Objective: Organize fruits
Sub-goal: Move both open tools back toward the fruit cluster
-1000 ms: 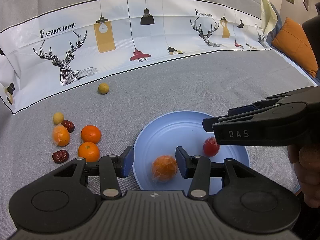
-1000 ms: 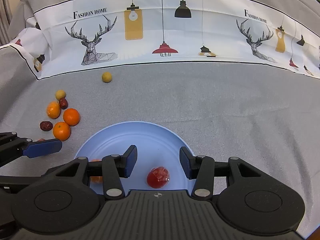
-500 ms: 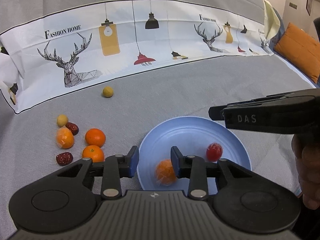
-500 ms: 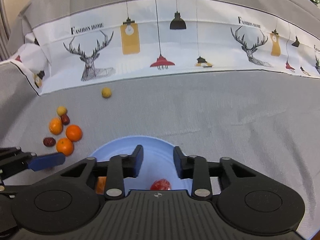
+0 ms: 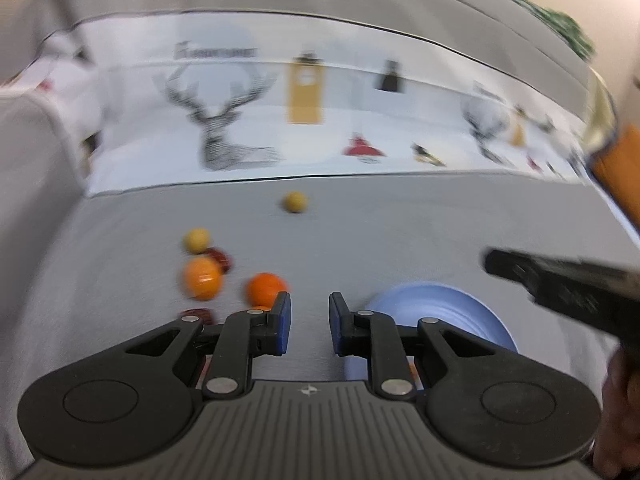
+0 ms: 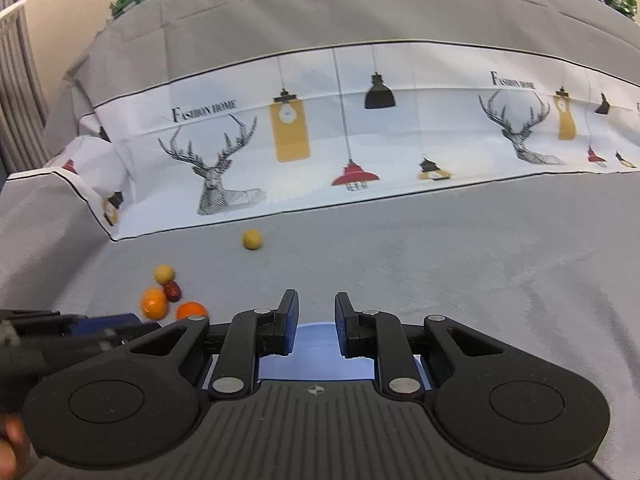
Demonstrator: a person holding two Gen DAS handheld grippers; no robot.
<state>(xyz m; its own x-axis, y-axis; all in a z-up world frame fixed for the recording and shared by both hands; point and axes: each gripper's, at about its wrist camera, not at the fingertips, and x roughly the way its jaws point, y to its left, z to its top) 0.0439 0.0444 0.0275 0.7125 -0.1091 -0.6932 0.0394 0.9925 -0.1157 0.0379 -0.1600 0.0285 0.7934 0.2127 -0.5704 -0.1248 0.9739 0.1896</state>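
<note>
grey cloth surface (image 6: 460, 264), white deer-and-lamp printed band (image 6: 320, 140) behind, orange cushion (image 5: 618, 176), beige wall (image 6: 60, 8)

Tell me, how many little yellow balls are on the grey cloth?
2: one small round yellow fruit alone near the printed cloth, another atop the fruit cluster at left. The grippers may hide more.
</note>
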